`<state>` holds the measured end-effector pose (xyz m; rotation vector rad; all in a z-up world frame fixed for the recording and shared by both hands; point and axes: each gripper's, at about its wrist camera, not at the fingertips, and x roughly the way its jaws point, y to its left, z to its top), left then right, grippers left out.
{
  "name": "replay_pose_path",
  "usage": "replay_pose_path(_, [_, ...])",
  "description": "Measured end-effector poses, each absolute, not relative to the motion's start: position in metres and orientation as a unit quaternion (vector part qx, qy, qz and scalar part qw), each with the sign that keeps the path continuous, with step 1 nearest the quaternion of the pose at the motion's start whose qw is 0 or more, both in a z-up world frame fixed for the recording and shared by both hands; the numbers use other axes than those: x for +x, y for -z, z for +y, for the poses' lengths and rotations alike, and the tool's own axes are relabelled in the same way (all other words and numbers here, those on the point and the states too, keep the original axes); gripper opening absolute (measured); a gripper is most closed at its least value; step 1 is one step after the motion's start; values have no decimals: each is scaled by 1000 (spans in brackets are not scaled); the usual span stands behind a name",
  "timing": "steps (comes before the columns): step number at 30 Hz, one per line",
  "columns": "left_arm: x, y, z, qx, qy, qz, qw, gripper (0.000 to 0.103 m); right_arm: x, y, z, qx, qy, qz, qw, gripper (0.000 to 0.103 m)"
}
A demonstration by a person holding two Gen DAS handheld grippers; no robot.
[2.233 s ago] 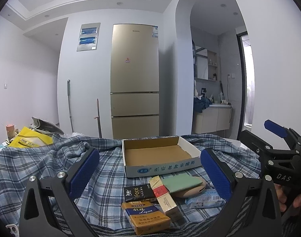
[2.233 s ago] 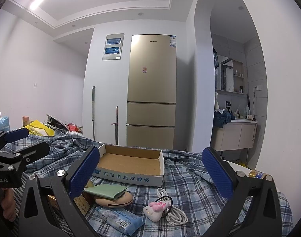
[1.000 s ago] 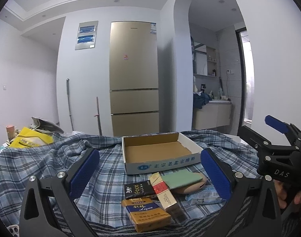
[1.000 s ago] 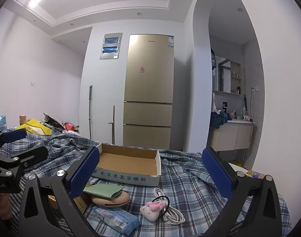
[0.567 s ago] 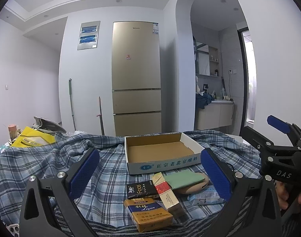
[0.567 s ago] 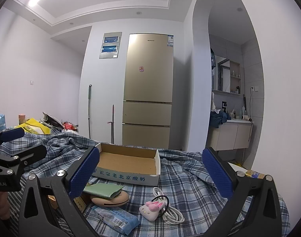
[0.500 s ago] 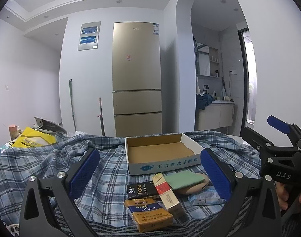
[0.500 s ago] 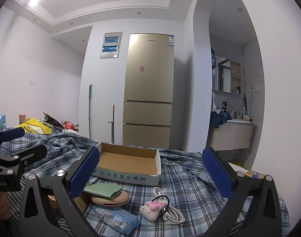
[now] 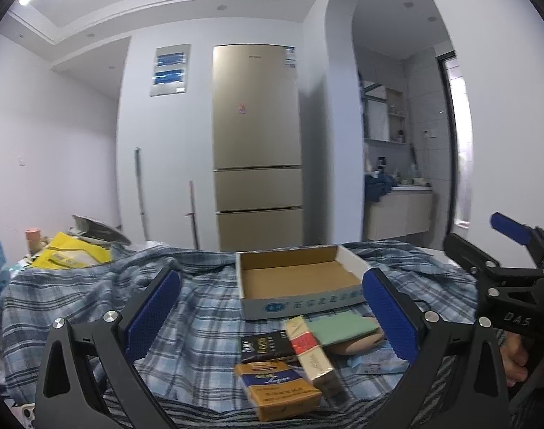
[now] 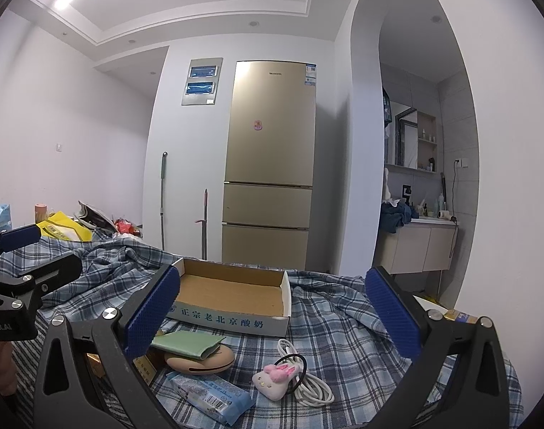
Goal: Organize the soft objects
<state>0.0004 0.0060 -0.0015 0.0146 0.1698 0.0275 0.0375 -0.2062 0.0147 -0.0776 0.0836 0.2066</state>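
Note:
An empty cardboard tray sits on a blue plaid cloth. In front of it lie a green pouch on a tan oval piece, a blue tissue pack, and a plush bunny on a black hair tie with a white cable. Three cigarette boxes lie at the front in the left wrist view. My left gripper is open and empty above the boxes. My right gripper is open and empty above the bunny.
A gold fridge stands behind the table against the wall. Yellow bags and clutter lie at the far left. An archway on the right leads to a washroom counter. The cloth is rumpled behind the tray.
Both grippers drifted slightly; the left view shifted a little so the tray and boxes now sit further right. Both stay open and empty. The objects have not moved.

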Motion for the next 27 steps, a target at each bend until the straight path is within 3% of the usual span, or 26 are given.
replay_pose_path(16, [-10,-11,-2,27,-16,80,996,103,46,-22,-213,-27,-116,64,991,103])
replay_pose_path(22, [-4,-30,-9,42,-9,159,986,103,61,-43,-219,-7,-153,154,976,103])
replay_pose_path(27, [16,-27,0,-4,13,245,970,103,79,-43,-226,36,-185,274,943,103])
